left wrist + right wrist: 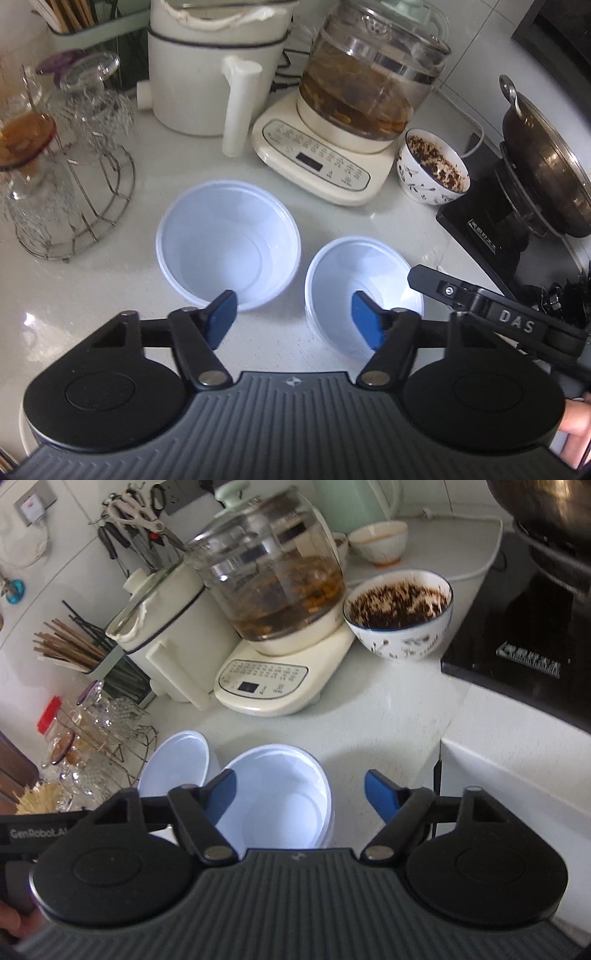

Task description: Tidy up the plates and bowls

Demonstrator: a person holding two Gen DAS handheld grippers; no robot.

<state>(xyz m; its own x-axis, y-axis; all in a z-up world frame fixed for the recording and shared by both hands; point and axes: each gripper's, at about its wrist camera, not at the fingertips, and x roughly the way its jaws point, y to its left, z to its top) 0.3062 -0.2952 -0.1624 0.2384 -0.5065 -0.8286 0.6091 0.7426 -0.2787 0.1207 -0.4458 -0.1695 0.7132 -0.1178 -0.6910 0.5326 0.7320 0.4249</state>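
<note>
Right, two white bowls on the desk [92, 302], side by side, both upright & empty. Big bowl [228, 243] sits left in the left-wrist view, small bowl [364, 291] just beside it on the right, a narrow gap of desk between them.

Left claw [293, 321] over that gap, jaws apart, nothing gripped. Its left pad shows over the big bowl's near rim, its right pad over the small bowl's inside; can't tell if either pad touches. The right tool's black arm pokes in from the right edge, near the small bowl's far rim.

Right claw [299, 795] jaws apart too, gripping nothing. From the right wrist cam the small bowl [277, 797] fills the space at the left pad, which overlaps its rim; the right pad stands clear over bare desk. Contact w/ the rim: can't tell. Big bowl [177, 764] behind, to the left.

Back of the desk: cream kettle base w/ glass pot [369, 85] of brown liquid, white cooker [207, 74] on its left, patterned bowl [432, 166] of dark bits on its right. Wire rack [74, 177] of glasses far left. Black hob [491, 229] w/ a wok far right.
</note>
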